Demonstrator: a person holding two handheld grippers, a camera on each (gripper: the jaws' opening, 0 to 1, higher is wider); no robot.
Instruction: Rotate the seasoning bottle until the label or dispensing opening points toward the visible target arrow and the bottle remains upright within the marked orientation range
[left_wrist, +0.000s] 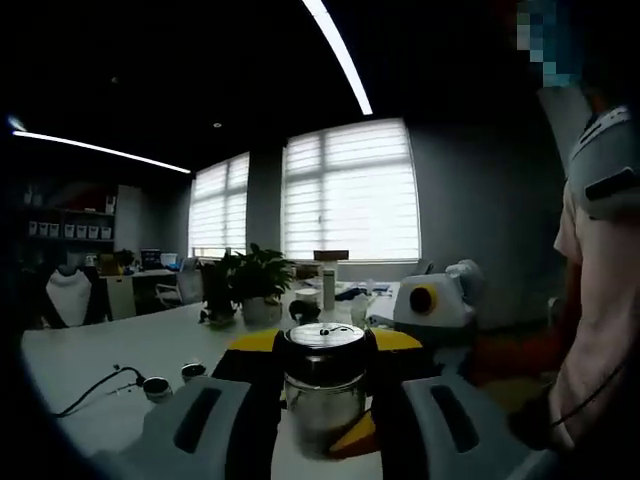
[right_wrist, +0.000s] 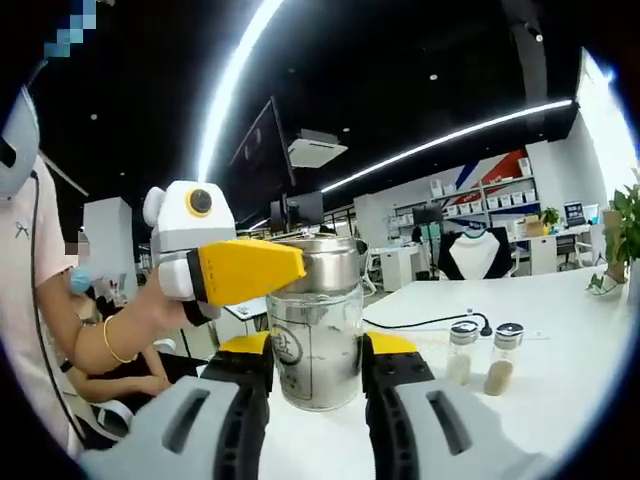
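Observation:
A glass seasoning bottle (right_wrist: 318, 310) with a steel lid (right_wrist: 326, 262) stands upright on the white table (right_wrist: 560, 320). My right gripper (right_wrist: 318, 350) is shut on its glass body, with a yellow-tipped jaw on each side. My left gripper (right_wrist: 300, 268) comes in from the left and clamps the lid. In the left gripper view the same bottle (left_wrist: 322, 400) sits between my left gripper's (left_wrist: 325, 345) yellow tips, lid (left_wrist: 325, 335) on top. The right gripper's white housing (left_wrist: 432, 300) is just behind it. The label's facing is unclear.
Two small spice jars (right_wrist: 460, 352) (right_wrist: 503, 358) stand right of the bottle, with a black cable (right_wrist: 420, 322) behind them. Potted plants (left_wrist: 255, 280) and a tall bottle (left_wrist: 328, 280) stand farther along the table. A person's arm (right_wrist: 100, 340) holds the left gripper.

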